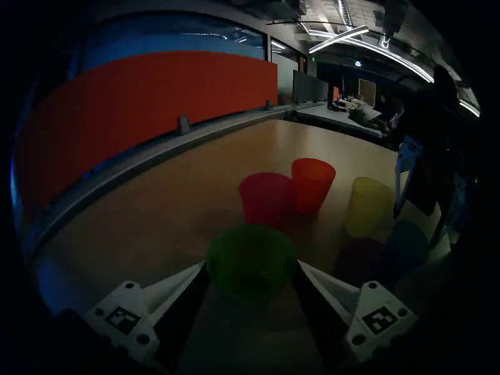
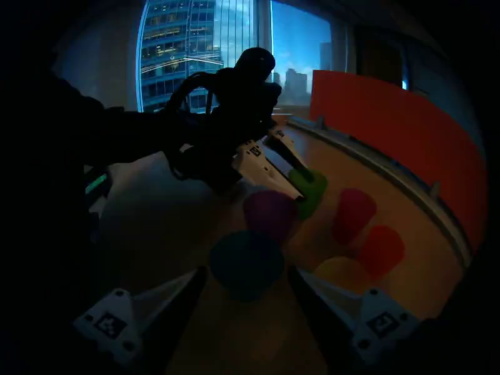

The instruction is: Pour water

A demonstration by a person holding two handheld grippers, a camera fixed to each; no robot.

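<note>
- Partition (image 1: pixel 144 106): smooth, flat orange-red panel that ran along the table's far edge, at the left of the left gripper view.
- Table (image 1: pixel 156 206): pale wood-grain top with a smooth matte surface.
- Left gripper (image 1: pixel 251 264): white wedge-shaped fingers, each bearing a square black-and-white marker. They were closed on either side of the green cup.
- Green cup (image 1: pixel 251 257): round, tapered, translucent plastic, held between those fingers low at centre. In the right gripper view it was tilted.
- Crimson cup (image 1: pixel 267 199): the same tapered form, standing upright just beyond the green cup.
- Orange-red cup (image 1: pixel 312 184): upright, just beside the crimson cup, on its right.
- Yellow cup (image 1: pixel 367 205): translucent and upright, further right and apart from the red pair.
- Purple cup (image 1: pixel 362 259): dark, standing in front of the yellow cup.
- Blue cup (image 1: pixel 406 244): dark, just beside the purple cup, at the far right.
- Right gripper (image 2: pixel 247 270): white fingers that stood close on each side of the blue cup. Whether they pressed on it could not be told.
</note>
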